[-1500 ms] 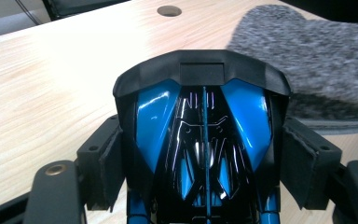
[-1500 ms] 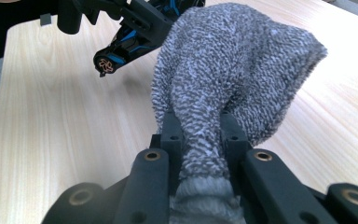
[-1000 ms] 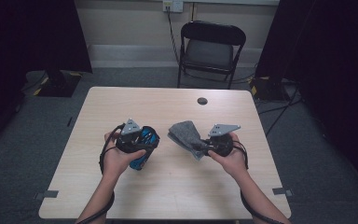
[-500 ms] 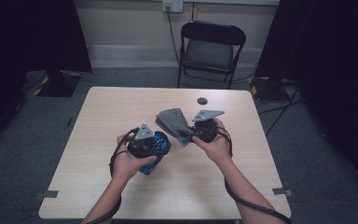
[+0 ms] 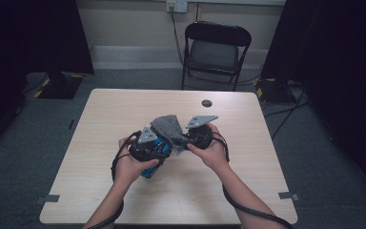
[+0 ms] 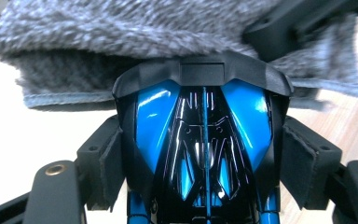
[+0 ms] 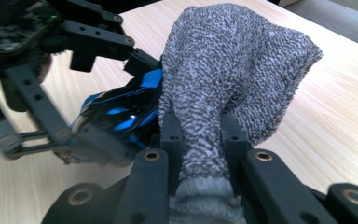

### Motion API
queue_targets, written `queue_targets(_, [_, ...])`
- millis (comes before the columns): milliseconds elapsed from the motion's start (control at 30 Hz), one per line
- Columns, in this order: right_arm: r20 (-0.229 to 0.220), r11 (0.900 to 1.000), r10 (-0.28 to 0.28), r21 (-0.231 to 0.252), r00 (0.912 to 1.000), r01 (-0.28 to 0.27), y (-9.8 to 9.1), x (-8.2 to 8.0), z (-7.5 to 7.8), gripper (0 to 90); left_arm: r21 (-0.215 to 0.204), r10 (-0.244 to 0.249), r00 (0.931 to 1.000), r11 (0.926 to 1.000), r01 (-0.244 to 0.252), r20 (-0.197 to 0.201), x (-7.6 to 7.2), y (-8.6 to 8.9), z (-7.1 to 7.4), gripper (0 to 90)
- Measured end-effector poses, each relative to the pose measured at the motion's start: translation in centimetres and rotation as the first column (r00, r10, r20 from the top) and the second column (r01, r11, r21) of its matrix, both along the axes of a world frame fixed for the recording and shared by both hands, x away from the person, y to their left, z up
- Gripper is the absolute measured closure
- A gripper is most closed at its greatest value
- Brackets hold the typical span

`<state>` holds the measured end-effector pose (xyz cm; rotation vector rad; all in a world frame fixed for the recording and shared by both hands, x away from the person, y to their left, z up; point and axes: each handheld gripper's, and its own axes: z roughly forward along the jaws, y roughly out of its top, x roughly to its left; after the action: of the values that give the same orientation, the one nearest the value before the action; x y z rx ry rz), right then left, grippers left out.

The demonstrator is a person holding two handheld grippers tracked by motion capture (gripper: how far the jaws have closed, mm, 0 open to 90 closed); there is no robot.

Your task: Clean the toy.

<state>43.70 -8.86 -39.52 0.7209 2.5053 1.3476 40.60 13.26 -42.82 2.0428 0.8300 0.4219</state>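
While the left hand-held gripper (image 5: 156,147) pinches a glossy blue-and-black toy (image 6: 204,140), the right hand-held gripper (image 7: 200,133) clamps a fuzzy grey cloth (image 7: 233,70) touching it, mid-counter (image 5: 267,157).

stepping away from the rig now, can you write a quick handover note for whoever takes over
Left tool: shut on the blue and black toy car, held above the table.
Right tool: shut on the grey fuzzy cloth.
The cloth lies against the car's front end; the two tools meet over mid-table.
Done: both things picked up and brought together.
Left: probably wiping or wrapping the car; not yet covered.
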Motion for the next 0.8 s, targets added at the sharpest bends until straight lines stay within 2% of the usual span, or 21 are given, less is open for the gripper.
queue_targets(67, [-0.002,1.0,0.004,0.003,1.0,-0.004,0.0,-0.1,0.0,77.0,0.005,0.005,1.0,1.0,-0.005,0.002,0.1,0.2,0.0,25.6])
queue_targets(367, [0.003,0.9988,0.049,0.006,0.9988,-0.049,-0.2,-1.0,0.2,77.1,-0.022,0.047,0.9989,0.9986,-0.048,-0.004,0.5,1.5,0.0,25.6])
queue_targets(667, [-0.018,0.9962,0.085,0.024,0.9962,-0.084,-1.1,-1.8,-0.6,77.1,-0.031,0.058,0.9983,0.9978,-0.058,0.0,0.6,1.8,0.0,25.6])
queue_targets(800, [-0.022,0.9964,0.079,0.033,0.9966,-0.078,-1.6,-2.1,-0.9,77.0,-0.033,0.064,0.9979,0.9974,-0.064,-0.001,0.6,1.9,0.0,25.6])
